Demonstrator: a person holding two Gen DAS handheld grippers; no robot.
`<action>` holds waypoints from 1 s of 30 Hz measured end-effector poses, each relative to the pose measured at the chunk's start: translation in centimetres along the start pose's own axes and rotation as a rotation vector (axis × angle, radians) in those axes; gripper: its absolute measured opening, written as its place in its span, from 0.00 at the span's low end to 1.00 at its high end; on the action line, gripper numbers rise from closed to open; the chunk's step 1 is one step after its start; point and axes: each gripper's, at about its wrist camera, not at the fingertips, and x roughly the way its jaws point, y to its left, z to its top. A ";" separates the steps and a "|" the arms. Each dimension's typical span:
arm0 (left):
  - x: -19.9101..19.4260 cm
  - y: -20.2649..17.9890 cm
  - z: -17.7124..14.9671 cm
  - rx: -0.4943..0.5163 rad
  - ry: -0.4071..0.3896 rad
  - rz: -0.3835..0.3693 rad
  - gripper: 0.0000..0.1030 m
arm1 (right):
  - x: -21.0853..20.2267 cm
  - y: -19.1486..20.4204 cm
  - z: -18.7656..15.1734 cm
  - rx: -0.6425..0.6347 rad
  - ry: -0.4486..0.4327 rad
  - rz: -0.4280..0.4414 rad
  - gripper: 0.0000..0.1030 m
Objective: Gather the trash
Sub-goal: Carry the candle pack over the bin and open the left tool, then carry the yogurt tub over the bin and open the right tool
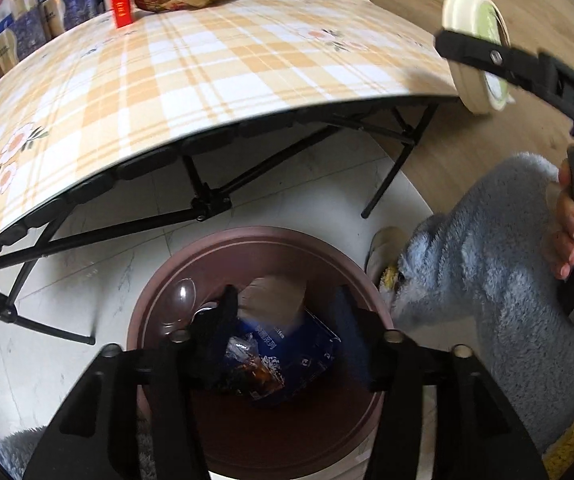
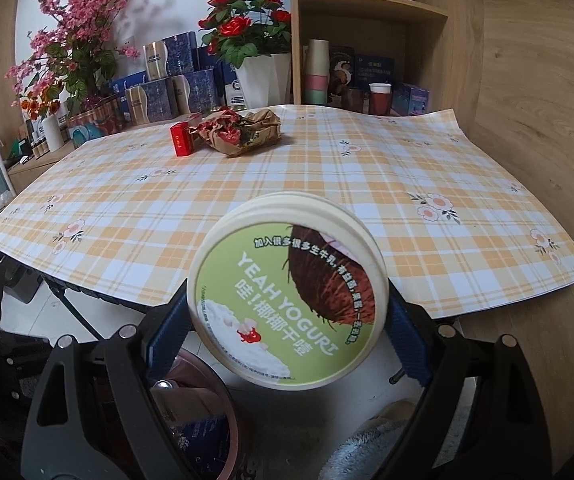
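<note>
While the left gripper (image 1: 283, 320) hangs over the brown round bin (image 1: 159, 300) on the floor, its jaws stand partly apart with nothing pressed between them; a tan paper scrap (image 1: 273, 298) shows in the gap just above the bin's contents, and whether it touches a pad cannot be told. Bin contents: a blue printed carton (image 1: 311, 344), a crumpled clear wrapper (image 1: 255, 372) with dark print, and a clear plastic spoon (image 1: 181, 300) lying against the inner wall. The bin's near side is hidden by the gripper frame. The right gripper (image 2: 289, 316) is clamped on a cream yogurt tub (image 2: 287, 296), blue pads on opposite sides of its lid rim, jaws wide. The tub is held in the air at the near edge of the bench (image 2: 407, 240), lid tipped toward the camera: green label, coconut picture, "YEAH YOGURT" in white. Its body is out of sight in the right wrist view; the left wrist view shows it side-on. Still on the bench's checked cloth at the far side: a crumpled brown-and-red paper bag (image 2: 243, 130) and a small red box (image 2: 179, 140) just beside it. A grey fleece sleeve (image 1: 507, 264) covers the person's right arm
</note>
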 end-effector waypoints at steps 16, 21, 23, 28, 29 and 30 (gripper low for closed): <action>-14.5 5.5 0.0 -0.240 -0.503 0.260 0.94 | 0.3 3.6 -1.0 -0.139 0.015 0.051 0.84; -18.6 6.4 -1.5 -0.214 -0.610 0.383 0.94 | 0.8 6.4 -1.9 -0.216 0.041 0.112 0.85; -19.1 6.9 -2.2 -0.211 -0.622 0.417 0.94 | 1.0 7.8 -2.4 -0.262 0.049 0.136 0.85; -18.7 8.0 -3.4 -0.263 -0.588 0.434 0.94 | 1.3 10.6 -3.7 -0.363 0.075 0.180 0.85; -18.6 8.1 -3.4 -0.270 -0.585 0.432 0.94 | 1.5 11.2 -4.0 -0.384 0.085 0.188 0.85; -18.3 8.3 -3.4 -0.278 -0.582 0.431 0.94 | 1.7 11.5 -4.3 -0.399 0.092 0.193 0.85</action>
